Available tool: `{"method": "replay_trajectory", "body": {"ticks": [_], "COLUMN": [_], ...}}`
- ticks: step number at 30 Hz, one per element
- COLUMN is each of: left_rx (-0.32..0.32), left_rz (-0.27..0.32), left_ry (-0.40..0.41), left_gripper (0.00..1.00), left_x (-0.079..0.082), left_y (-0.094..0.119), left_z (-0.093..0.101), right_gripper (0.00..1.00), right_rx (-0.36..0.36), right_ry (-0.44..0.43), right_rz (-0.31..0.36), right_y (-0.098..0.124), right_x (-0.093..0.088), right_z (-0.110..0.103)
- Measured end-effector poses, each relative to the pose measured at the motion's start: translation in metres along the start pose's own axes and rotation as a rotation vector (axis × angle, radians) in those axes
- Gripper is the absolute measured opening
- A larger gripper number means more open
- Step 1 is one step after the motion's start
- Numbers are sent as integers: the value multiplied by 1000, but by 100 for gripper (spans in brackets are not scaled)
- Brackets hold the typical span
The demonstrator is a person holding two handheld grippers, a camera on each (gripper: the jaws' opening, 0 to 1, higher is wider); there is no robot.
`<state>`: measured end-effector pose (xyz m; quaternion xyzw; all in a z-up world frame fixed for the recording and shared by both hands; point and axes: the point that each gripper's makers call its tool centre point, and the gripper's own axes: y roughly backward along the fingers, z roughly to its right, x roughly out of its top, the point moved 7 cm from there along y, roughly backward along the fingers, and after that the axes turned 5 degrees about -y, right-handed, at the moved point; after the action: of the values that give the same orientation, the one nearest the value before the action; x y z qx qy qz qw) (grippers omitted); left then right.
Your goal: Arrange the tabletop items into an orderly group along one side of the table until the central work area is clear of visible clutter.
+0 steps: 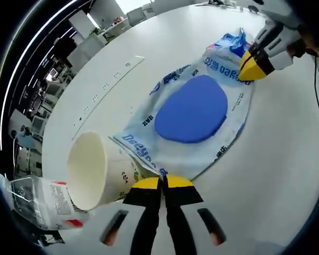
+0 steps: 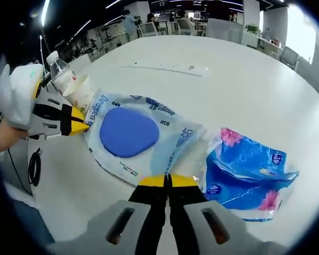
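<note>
A white wet-wipes pack [image 1: 191, 114] with a blue oval lid lies flat on the round white table [image 1: 276, 159]. My left gripper [image 1: 164, 183] is shut on its near edge. At the pack's far end my right gripper [image 1: 251, 68] is closed on the other edge. In the right gripper view the same pack [image 2: 130, 133] stretches between my right gripper [image 2: 167, 181], shut on its edge, and my left gripper [image 2: 78, 126]. A paper cup [image 1: 95, 170] lies on its side against the pack's left corner.
A clear plastic bottle [image 1: 37, 202] lies behind the cup [image 2: 82, 93], near the table edge. A blue tissue pack [image 2: 244, 170] sits just right of the wipes. A long white strip [image 2: 165, 67] lies farther across the table. Desks and chairs ring the room.
</note>
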<state>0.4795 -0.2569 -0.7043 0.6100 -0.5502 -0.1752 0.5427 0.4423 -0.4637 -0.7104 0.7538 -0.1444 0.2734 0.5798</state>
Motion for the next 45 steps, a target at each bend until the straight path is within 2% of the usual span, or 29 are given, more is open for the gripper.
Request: {"method": "replay_trajectory", "body": {"ticks": [3, 8, 11, 14, 17, 19, 24, 28, 35, 40, 42, 45], "left_rx": [3, 20, 30, 35, 36, 39, 43, 47, 66, 73, 79, 79], "left_rz": [-2, 0, -1, 1, -1, -4, -4, -4, -2, 2, 9, 29], "left_ry": [2, 14, 2, 10, 24, 26, 25, 20, -12, -26, -42, -15], "left_gripper": [0, 0, 0, 0, 0, 0, 0, 0, 0, 0, 0, 0], "left_x": [0, 0, 0, 0, 1, 1, 1, 1, 0, 0, -1, -2], "left_y": [0, -1, -1, -1, -1, -1, -1, -1, 0, 0, 0, 3], "left_z": [1, 2, 3, 3, 3, 3, 3, 4, 6, 7, 8, 5], "right_gripper": [0, 0, 0, 3, 6, 11, 20, 25, 28, 28, 24, 22], "right_rx": [-6, -2, -8, -14, -20, -7, 22, 37, 34, 20, 10, 11], "right_ry": [13, -18, 38, 50, 95, 72, 24, -7, -69, -124, -139, -155], "right_rz": [0, 2, 29, 50, 119, 137, 248, 268, 250, 261, 265, 276], "right_y": [0, 2, 6, 14, 25, 32, 56, 78, 94, 104, 107, 111], "right_x": [0, 1, 1, 2, 9, 12, 18, 9, -14, -25, -28, -30], "right_z": [-1, 0, -3, -5, -8, -11, -17, -21, -14, -8, -5, -3]}}
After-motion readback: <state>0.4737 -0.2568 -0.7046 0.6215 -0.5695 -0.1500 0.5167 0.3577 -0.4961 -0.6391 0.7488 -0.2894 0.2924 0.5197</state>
